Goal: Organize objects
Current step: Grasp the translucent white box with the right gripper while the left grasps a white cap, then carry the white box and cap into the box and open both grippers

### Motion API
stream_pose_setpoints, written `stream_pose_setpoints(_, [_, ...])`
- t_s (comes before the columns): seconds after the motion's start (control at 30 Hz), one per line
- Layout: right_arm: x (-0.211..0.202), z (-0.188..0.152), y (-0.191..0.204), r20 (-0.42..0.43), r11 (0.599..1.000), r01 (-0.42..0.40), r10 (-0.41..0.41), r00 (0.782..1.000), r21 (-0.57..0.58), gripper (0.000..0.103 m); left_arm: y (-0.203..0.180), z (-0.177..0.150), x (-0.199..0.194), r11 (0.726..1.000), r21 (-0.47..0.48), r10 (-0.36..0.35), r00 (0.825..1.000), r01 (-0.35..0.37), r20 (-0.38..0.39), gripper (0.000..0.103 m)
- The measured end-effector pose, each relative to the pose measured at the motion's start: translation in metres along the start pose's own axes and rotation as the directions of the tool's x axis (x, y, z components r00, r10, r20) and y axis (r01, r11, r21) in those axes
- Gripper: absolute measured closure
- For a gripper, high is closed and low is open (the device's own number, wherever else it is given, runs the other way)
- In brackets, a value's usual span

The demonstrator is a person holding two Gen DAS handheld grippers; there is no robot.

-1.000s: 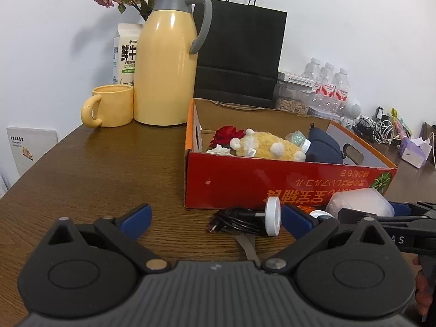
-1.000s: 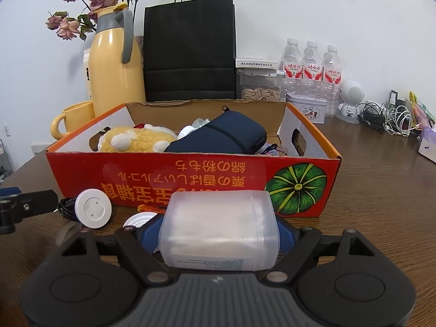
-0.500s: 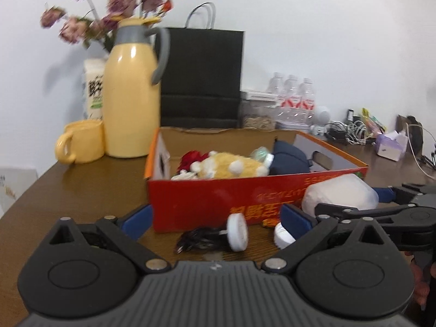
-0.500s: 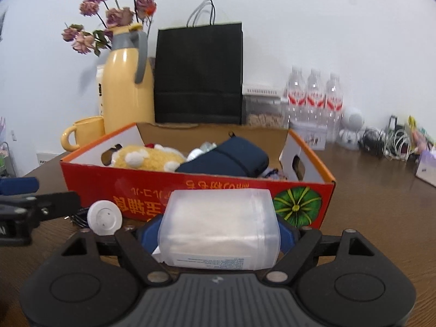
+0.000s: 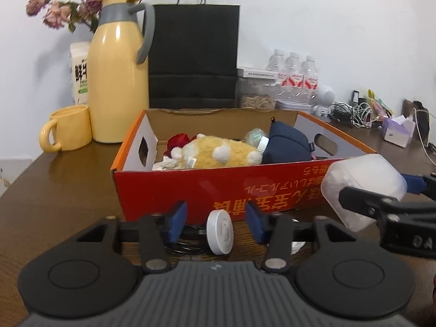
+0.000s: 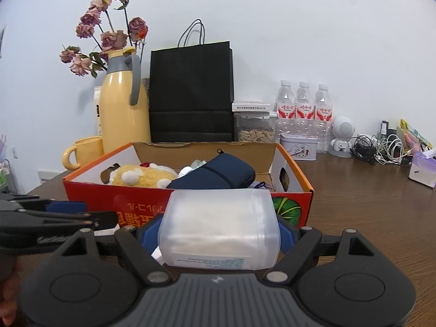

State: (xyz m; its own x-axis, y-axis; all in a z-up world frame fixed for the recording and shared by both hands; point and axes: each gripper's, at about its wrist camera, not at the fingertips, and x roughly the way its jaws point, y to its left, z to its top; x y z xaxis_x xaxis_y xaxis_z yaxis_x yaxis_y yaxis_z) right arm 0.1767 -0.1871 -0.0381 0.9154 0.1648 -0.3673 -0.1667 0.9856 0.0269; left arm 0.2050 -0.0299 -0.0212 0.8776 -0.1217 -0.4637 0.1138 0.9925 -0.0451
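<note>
A white round disc [image 5: 219, 231] with a black cable [image 5: 188, 241] lies on the table in front of the red cardboard box [image 5: 190, 188]. My left gripper [image 5: 216, 222] is closing around the disc, and its blue pads still stand clear of it on both sides. My right gripper [image 6: 218, 233] is shut on a translucent white plastic container [image 6: 220, 218], held just in front of the box [image 6: 92, 190]. The container [image 5: 359, 182] also shows at the right of the left wrist view. Inside the box lie a yellow plush toy [image 5: 218, 152], a navy pouch [image 6: 218, 174] and a red flower [image 5: 178, 140].
Behind the box stand a yellow jug [image 5: 117, 81], a yellow mug [image 5: 68, 129], a black paper bag [image 5: 193, 57], water bottles [image 6: 302, 109] and a jar. Tangled cables [image 6: 381, 150] and a tissue box [image 6: 422, 169] sit at the far right. A white lid [image 5: 297, 245] lies by the disc.
The left jaws have drawn in from wide open to close around the white disc. The left gripper has shifted sideways along the box front. The right gripper still holds the container.
</note>
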Motion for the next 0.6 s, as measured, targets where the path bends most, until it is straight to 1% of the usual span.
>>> stream_pose_setpoints(0.07, [-0.002,0.000,0.001,0.008,1.000,-0.015,0.015,1.000,-0.001,0.022,0.001,-0.001,0.002,1.000,-0.007,-0.009,1.000,0.009,-0.014,0.074])
stream_pose_setpoints(0.1, [-0.003,0.000,0.001,0.012,1.000,-0.023,0.023,1.000,0.000,0.022,0.000,-0.001,0.003,1.000,-0.005,-0.017,1.000,0.017,-0.018,0.079])
stream_pose_setpoints(0.13, [-0.004,0.000,0.002,0.014,1.000,-0.027,0.028,1.000,-0.001,0.022,-0.001,-0.002,0.004,1.000,0.000,-0.025,0.999,0.025,-0.021,0.082])
stream_pose_setpoints(0.17, [-0.005,0.000,0.002,0.016,1.000,-0.031,0.031,0.999,-0.002,0.022,-0.002,-0.003,0.004,1.000,0.007,-0.027,0.999,0.027,-0.022,0.088])
stream_pose_setpoints(0.2, [-0.006,0.000,0.002,0.018,0.999,-0.035,0.035,0.999,-0.002,0.022,-0.003,-0.003,0.004,0.999,0.014,-0.032,0.999,0.033,-0.023,0.091])
stream_pose_setpoints(0.3, [-0.007,-0.001,0.003,0.023,0.999,-0.044,0.044,0.999,-0.003,0.022,-0.008,-0.006,0.000,0.997,0.042,-0.058,0.998,0.059,-0.020,0.091])
stream_pose_setpoints(0.43, [-0.009,-0.001,0.003,0.027,0.999,-0.050,0.050,0.998,-0.005,0.022,-0.010,-0.008,-0.007,0.998,0.041,-0.043,0.999,0.042,0.019,0.092])
stream_pose_setpoints(0.6, [-0.010,-0.001,0.003,0.030,0.999,-0.054,0.054,0.998,-0.006,0.022,-0.011,-0.008,-0.011,0.998,0.043,-0.046,0.998,0.045,0.031,0.092])
